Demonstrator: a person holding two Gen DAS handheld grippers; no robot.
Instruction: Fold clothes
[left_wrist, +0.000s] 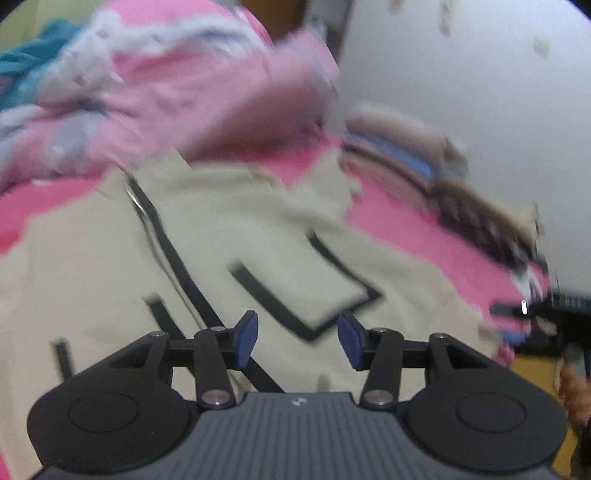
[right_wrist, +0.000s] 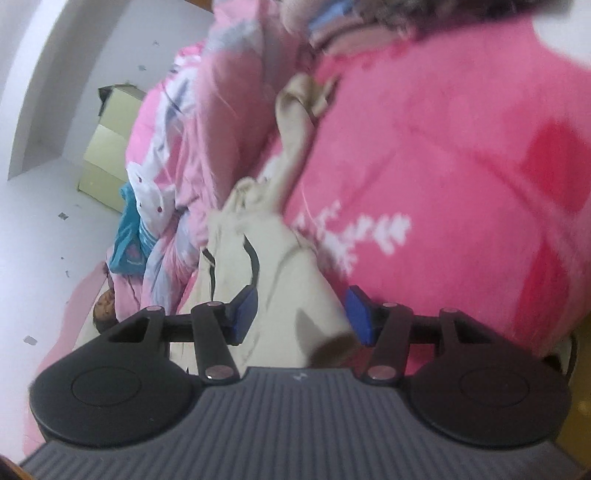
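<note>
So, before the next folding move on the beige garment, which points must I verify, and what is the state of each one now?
1. Left gripper open, holding nothing: ok.
2. Right gripper open, with cloth of the beige garment between its jaws: ok.
3. Garment spread flat on the pink bedcover: not ok, it is bunched in the right wrist view.
4. Crumpled pink quilt apart from the garment: cannot tell, blurred.
5. Folded stack clear of the garment: ok.

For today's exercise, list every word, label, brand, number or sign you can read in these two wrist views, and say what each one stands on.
No text can be read in either view.
Small white mark on the left gripper housing: a logo, too small to read.
Same mark on the right gripper housing: unreadable.
White pattern on the pink bedcover: blurred, not clearly lettering.
Black stripes on the beige garment: trim, not text.
</note>
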